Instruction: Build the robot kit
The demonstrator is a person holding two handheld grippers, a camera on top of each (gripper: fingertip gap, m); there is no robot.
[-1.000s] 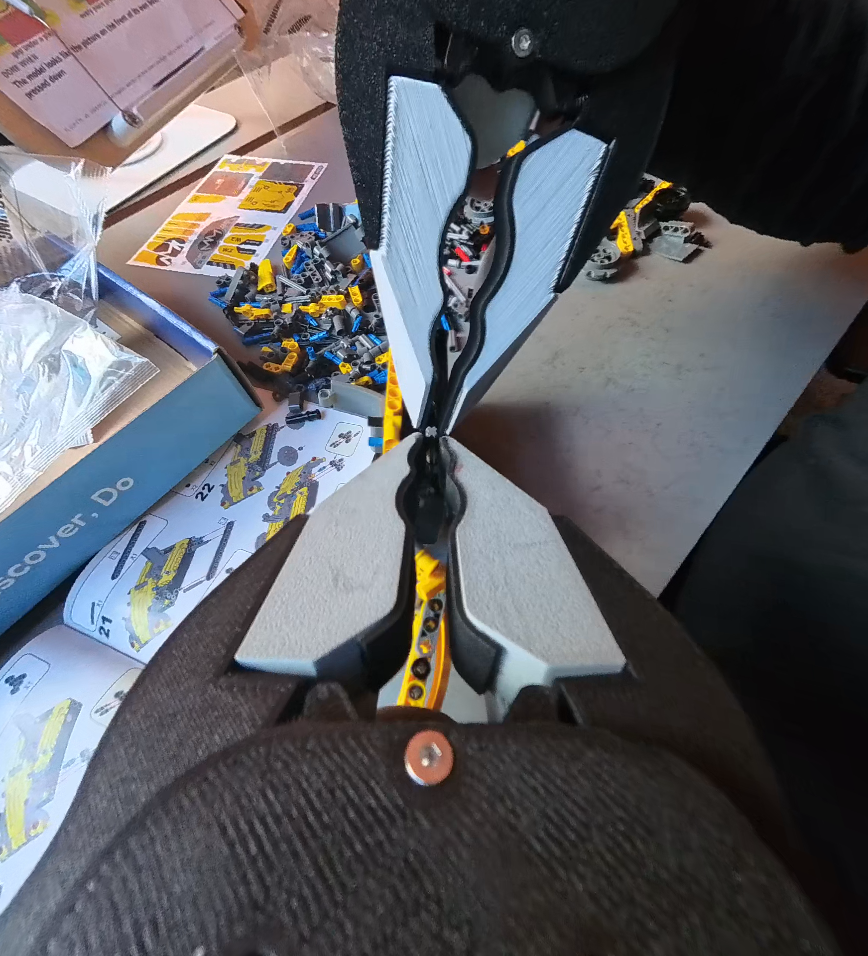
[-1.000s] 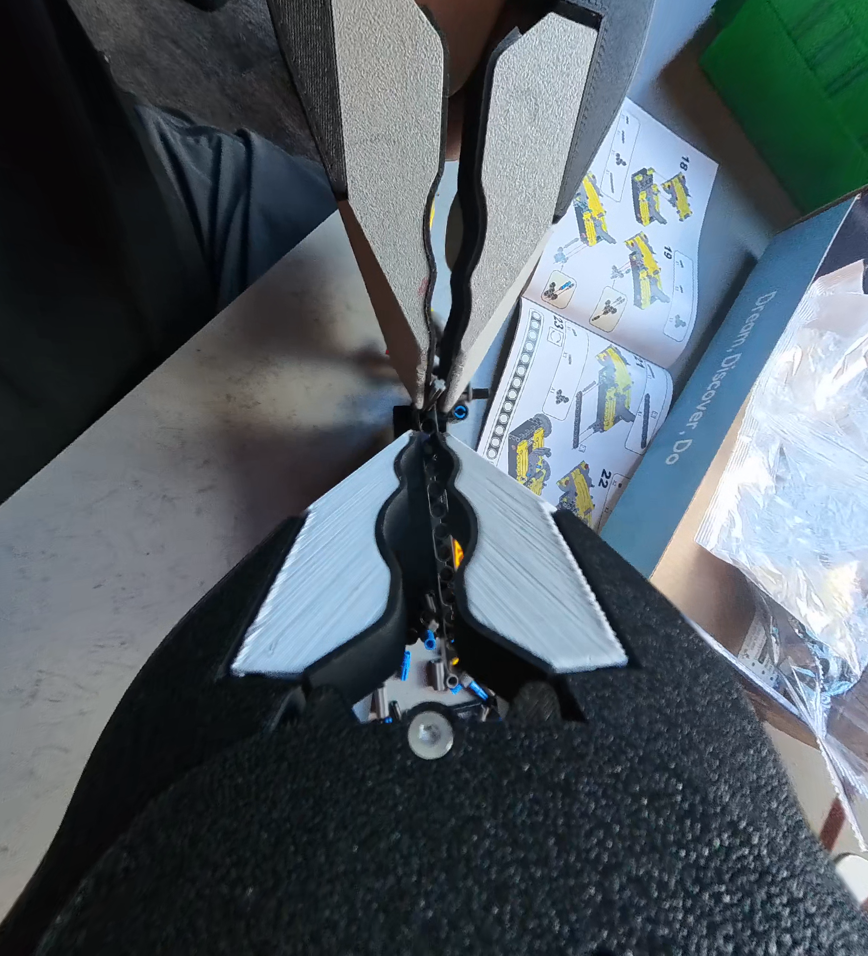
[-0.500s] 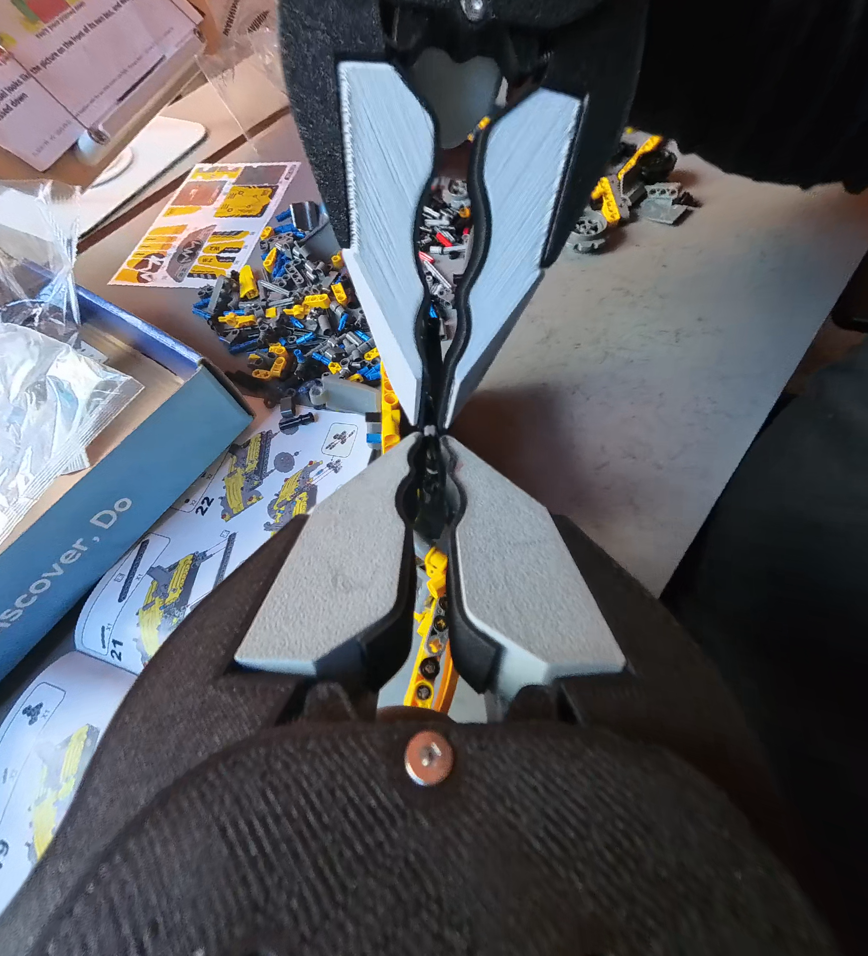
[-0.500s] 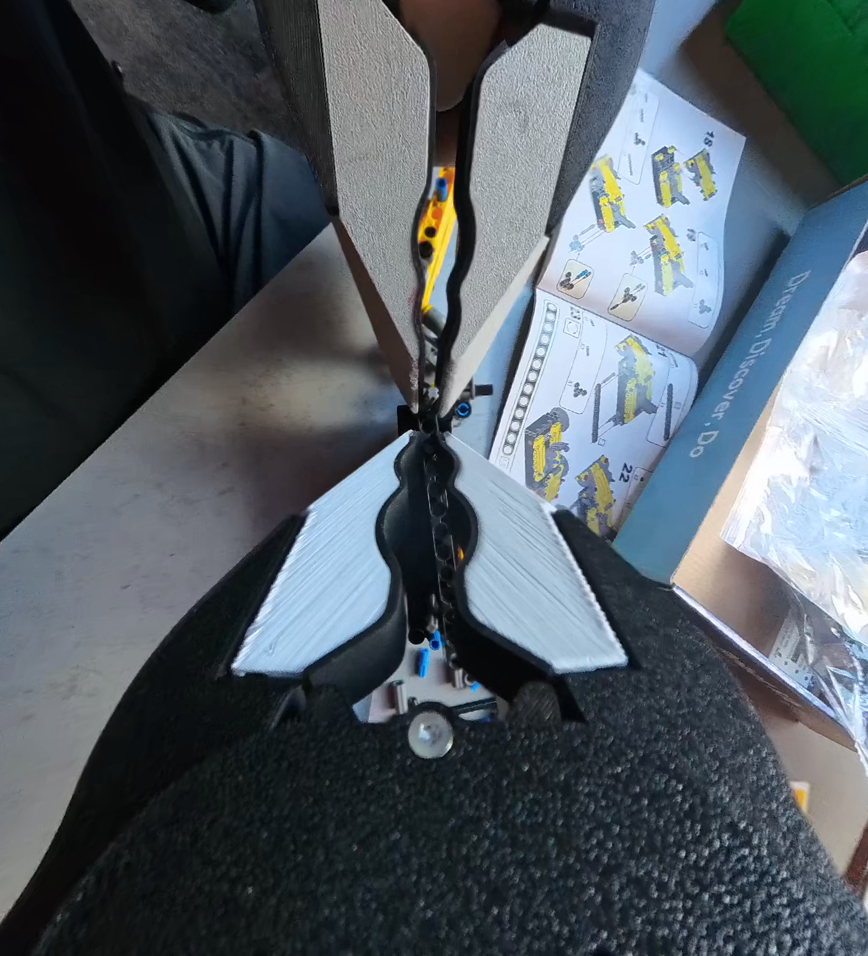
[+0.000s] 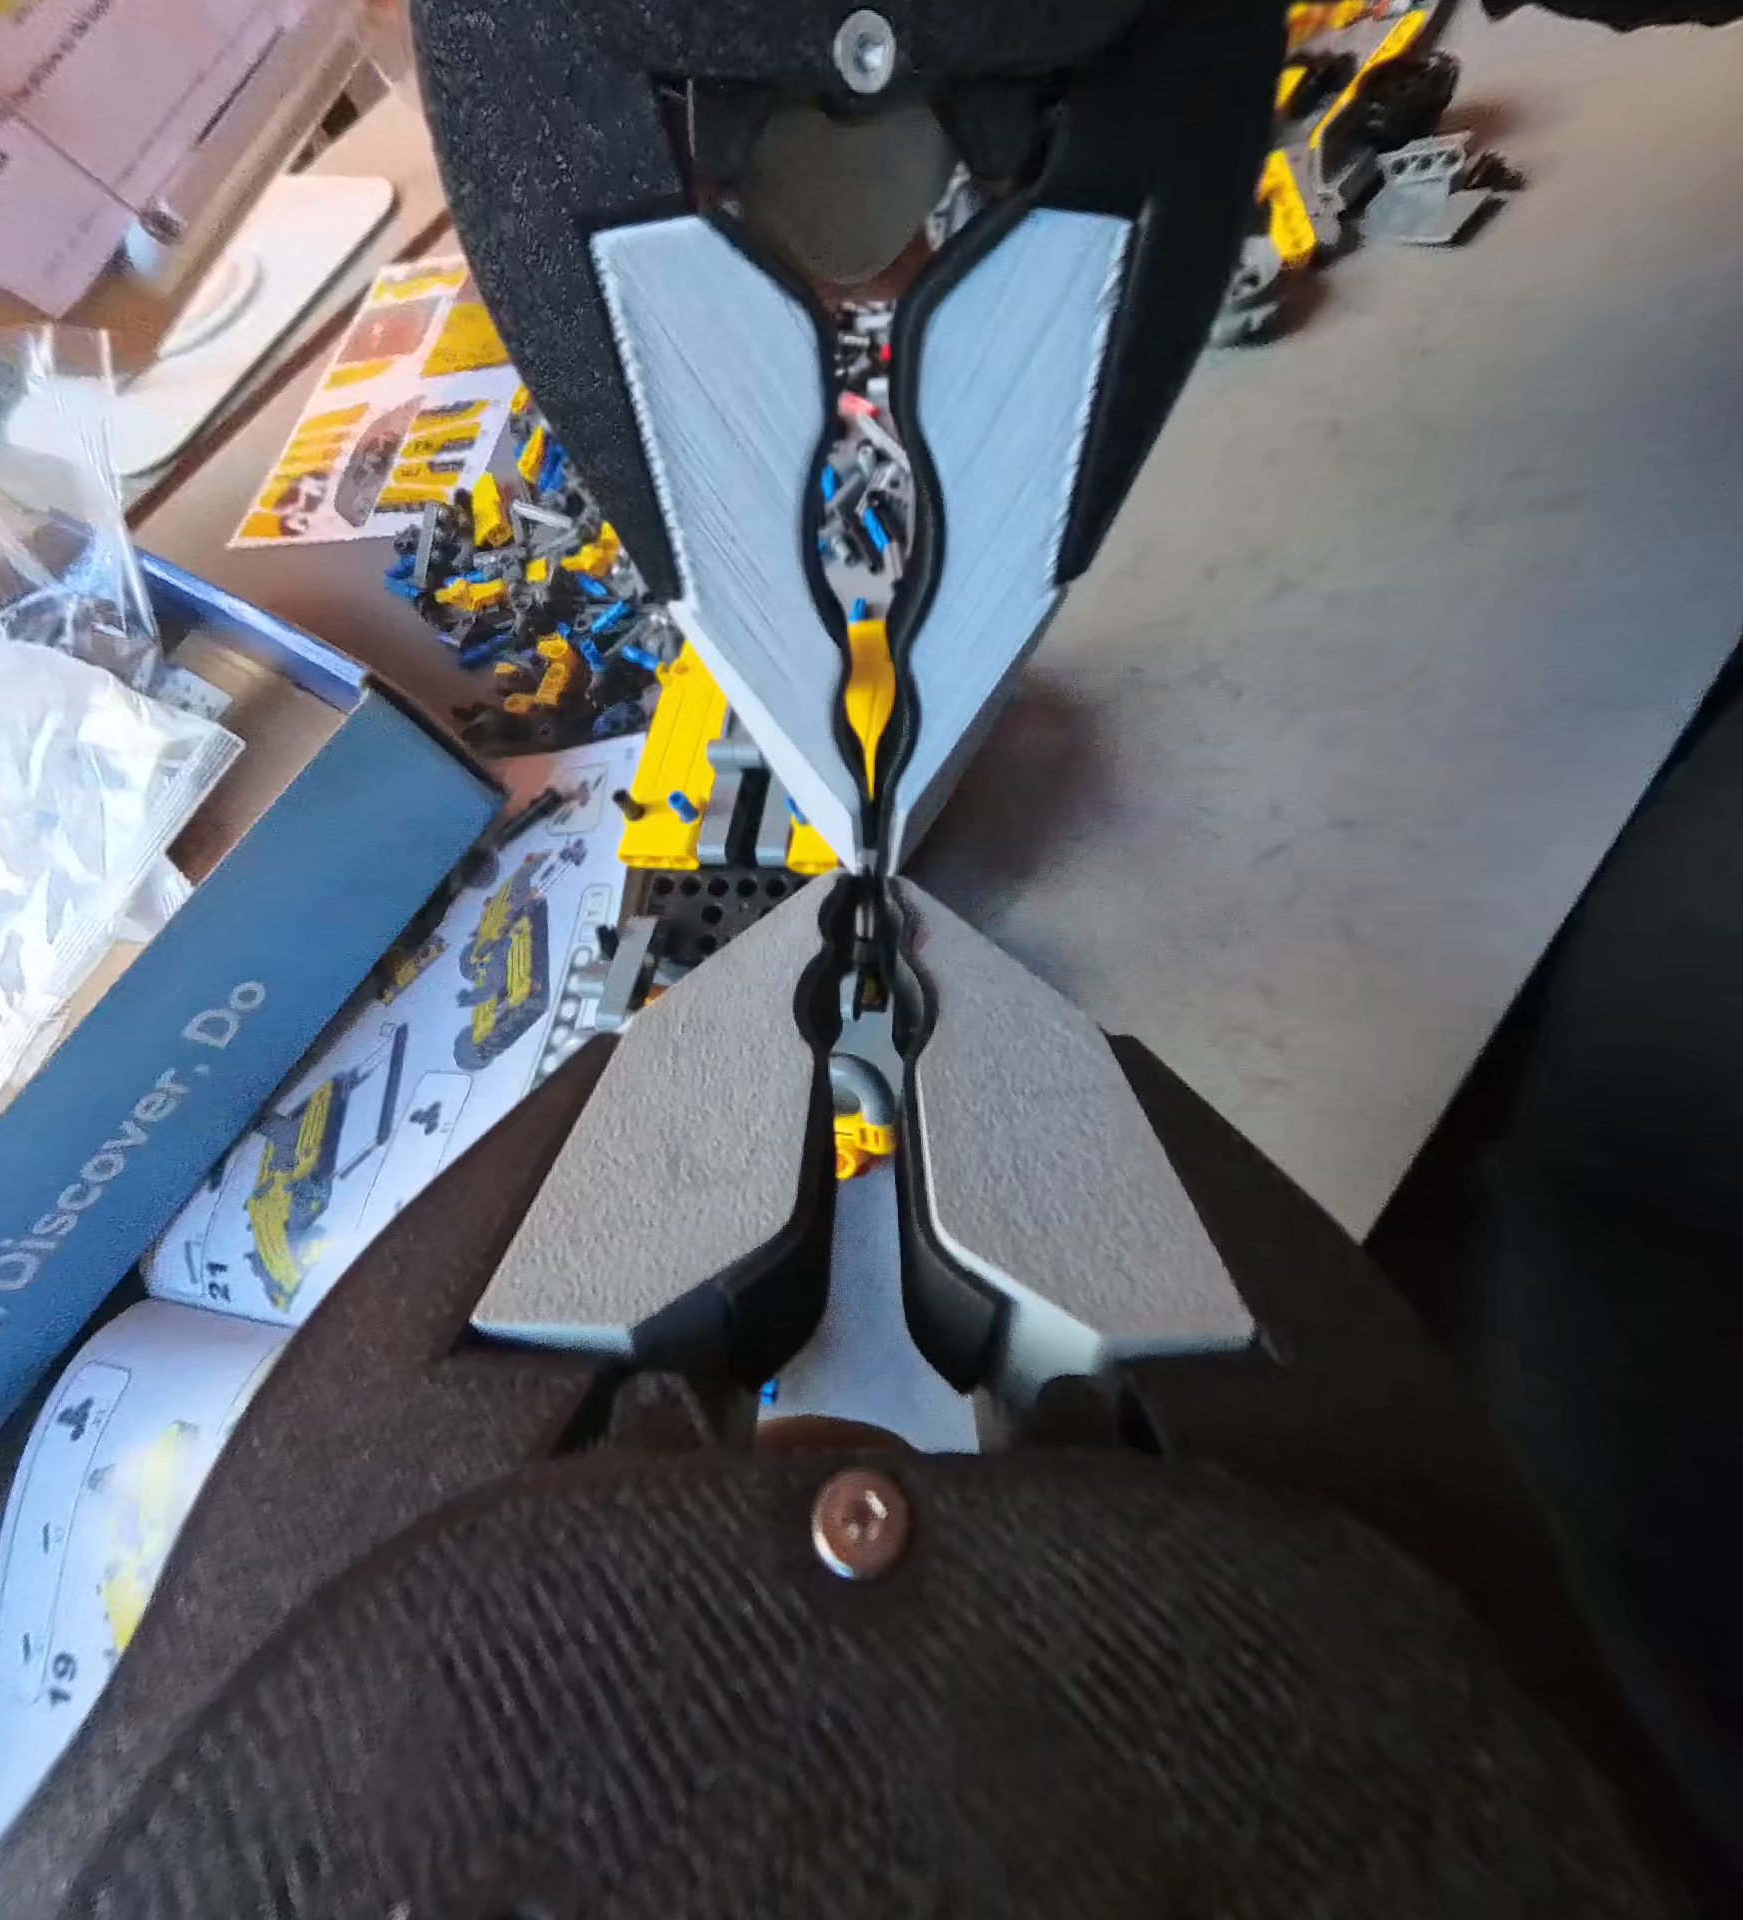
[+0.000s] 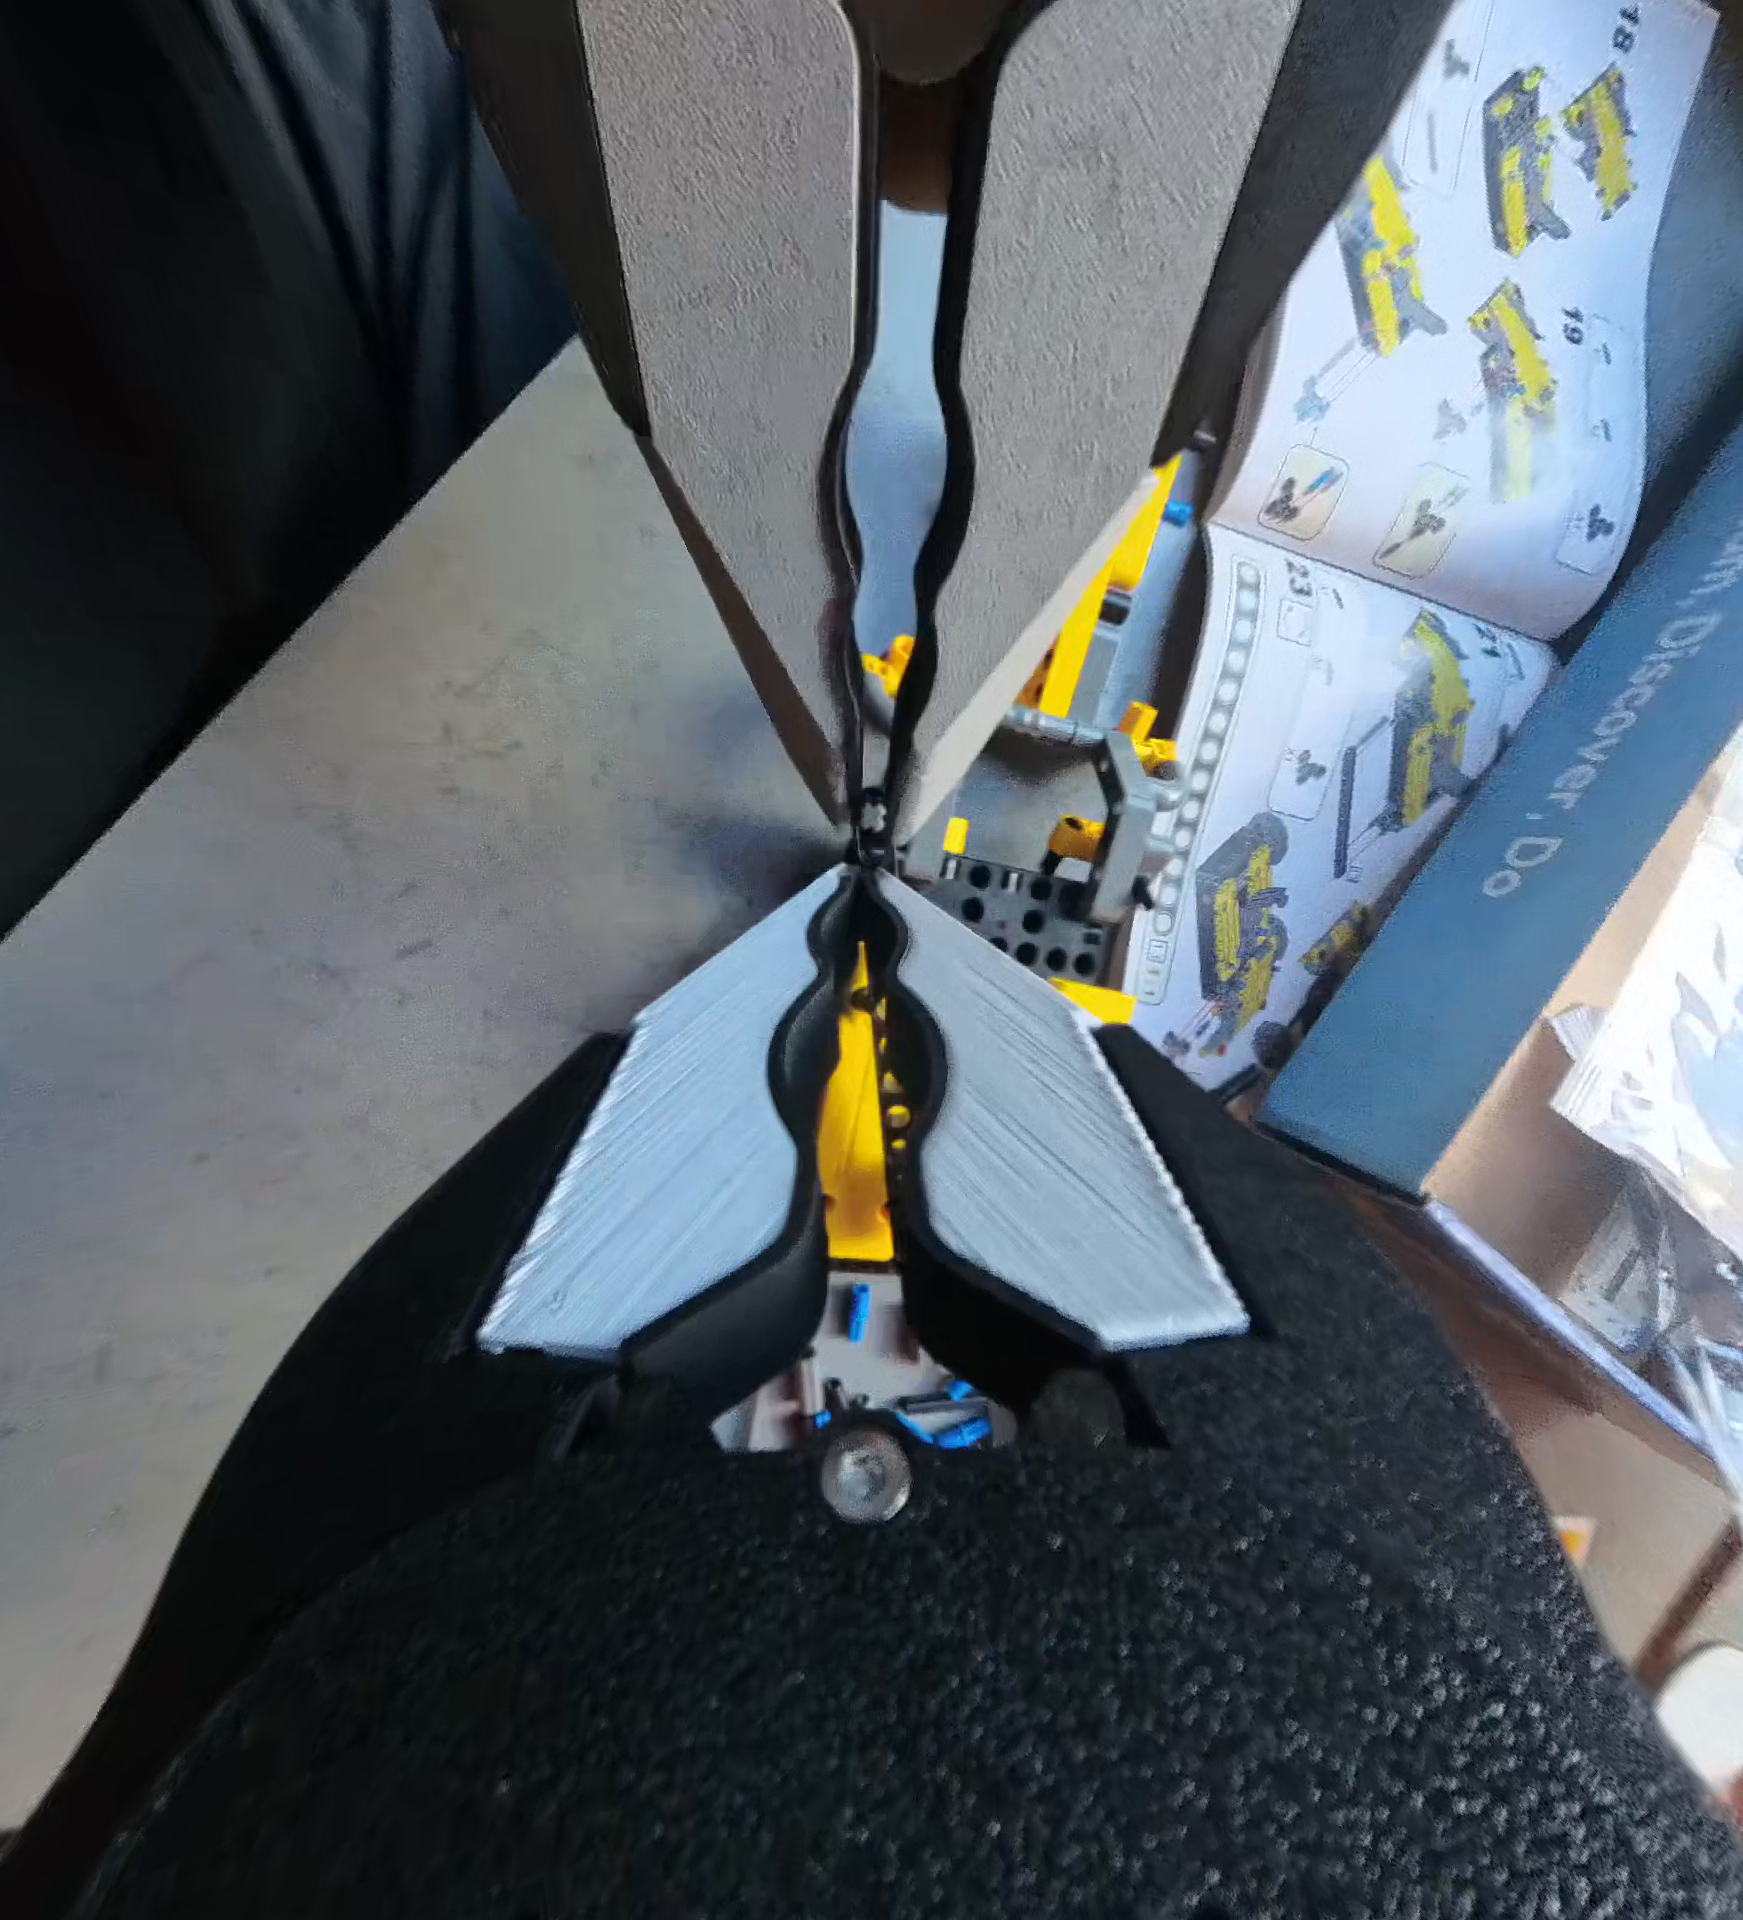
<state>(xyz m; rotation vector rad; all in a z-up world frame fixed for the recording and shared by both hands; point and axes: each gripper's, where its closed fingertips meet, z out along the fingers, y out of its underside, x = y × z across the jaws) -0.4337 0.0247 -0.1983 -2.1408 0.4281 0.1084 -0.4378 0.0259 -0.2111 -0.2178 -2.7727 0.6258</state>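
Note:
My left gripper and right gripper meet tip to tip above the grey table. In the right wrist view the left gripper is shut on a small black pin with a cross-shaped end. The right gripper, which comes down from the top of the left wrist view, has its pads together, and its tips touch the near end of the pin. Just below and beside the tips stands a yellow, grey and black brick model, which also shows in the right wrist view.
An open instruction booklet lies under the model, next to a blue box holding clear plastic bags. A pile of loose small parts and a second part-built model lie farther back. A person's dark clothing borders the table edge. Only a small space, under 4 cm, lies between the two pairs of fingers.
The right gripper's pads have closed fully. Both grippers have shifted, so the brick model now shows beside the tips. The left gripper stays shut.

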